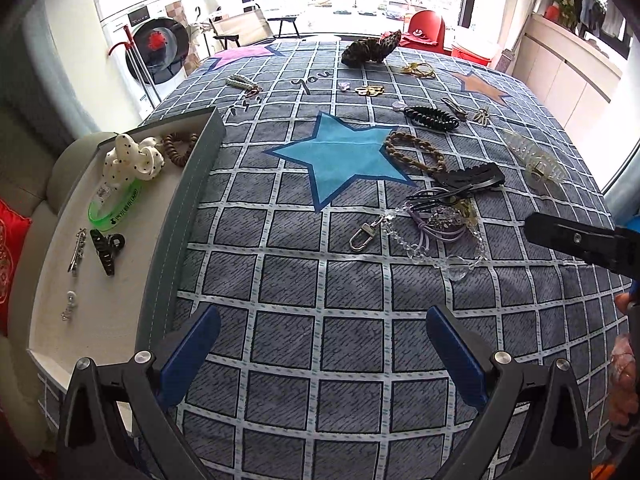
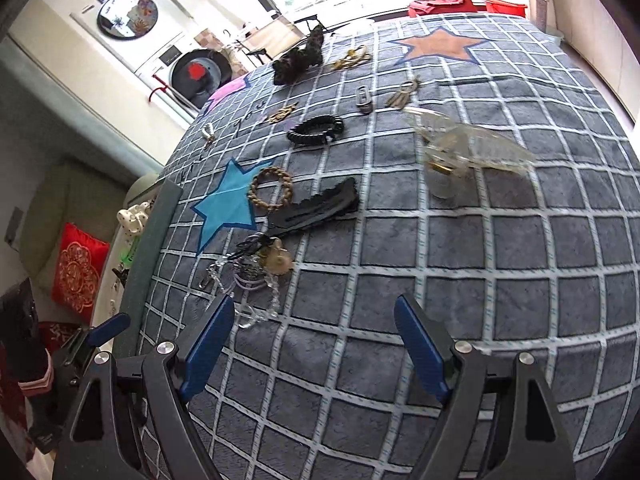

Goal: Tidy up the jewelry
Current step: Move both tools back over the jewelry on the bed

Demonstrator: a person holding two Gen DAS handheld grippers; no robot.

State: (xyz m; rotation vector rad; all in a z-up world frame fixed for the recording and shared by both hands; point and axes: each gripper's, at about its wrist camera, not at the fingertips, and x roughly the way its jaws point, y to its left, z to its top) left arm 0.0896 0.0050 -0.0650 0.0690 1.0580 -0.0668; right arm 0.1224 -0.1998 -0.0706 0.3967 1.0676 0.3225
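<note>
Grey tray (image 1: pixel 192 200) holds a few pieces; most jewelry, like the crystal chain (image 1: pixel 432 236), remains scattered; both grippers (image 1: pixel 320 344) (image 2: pixel 316 344) gape empty.

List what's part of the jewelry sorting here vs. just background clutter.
Job items:
- tray with polka-dot scrunchie and green wristband
- loose on cloth: black coil hair tie, braided loop, black hair clip, clear bead chain, clear claw clip

Background:
- washing machine
- red cushion
- folding chair
</note>
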